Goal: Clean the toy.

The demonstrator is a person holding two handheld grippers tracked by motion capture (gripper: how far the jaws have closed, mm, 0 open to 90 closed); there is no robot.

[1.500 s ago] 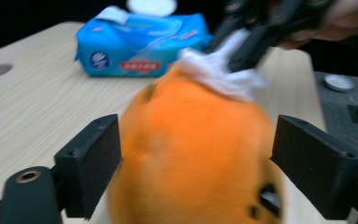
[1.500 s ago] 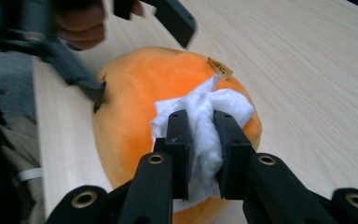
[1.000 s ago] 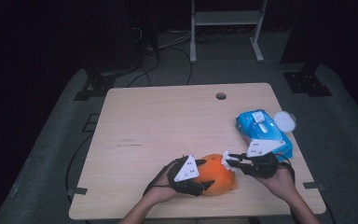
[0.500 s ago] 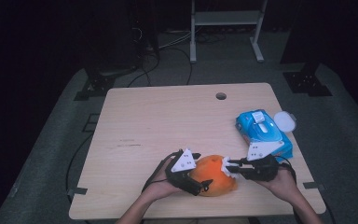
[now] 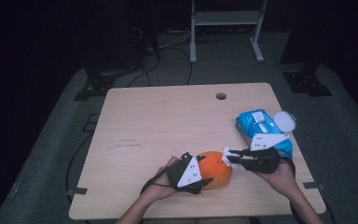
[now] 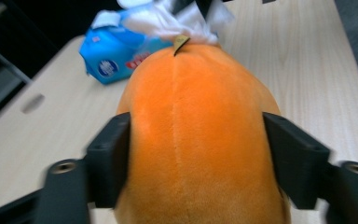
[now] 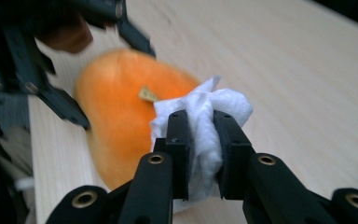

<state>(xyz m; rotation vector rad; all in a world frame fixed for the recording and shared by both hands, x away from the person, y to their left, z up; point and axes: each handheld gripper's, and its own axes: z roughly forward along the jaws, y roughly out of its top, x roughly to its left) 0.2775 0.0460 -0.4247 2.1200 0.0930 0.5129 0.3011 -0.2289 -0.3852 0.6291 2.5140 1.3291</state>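
An orange plush toy (image 5: 216, 169) lies near the table's front edge. My left gripper (image 5: 208, 175) straddles its left end. Its jaws have just been closing, and in the left gripper view they press into both sides of the orange plush toy (image 6: 196, 116). My right gripper (image 5: 228, 158) comes in from the right, shut on a crumpled white wipe (image 7: 214, 105) that it holds against the toy's top by a small tan tag (image 7: 147, 94). In the right gripper view, the right gripper (image 7: 200, 126) has the wipe bunched between its pads.
A blue wipe pack (image 5: 261, 126) lies at the table's right edge behind my right hand, with a round white lid (image 5: 285, 120) beside it. The light wooden table (image 5: 168, 121) has a cable hole (image 5: 221, 96) at the back. A stand and cables are on the floor beyond.
My left gripper lifted slightly off the orange toy half a second ago and has settled back around it. The right gripper and its wipe have stayed at the toy's top.
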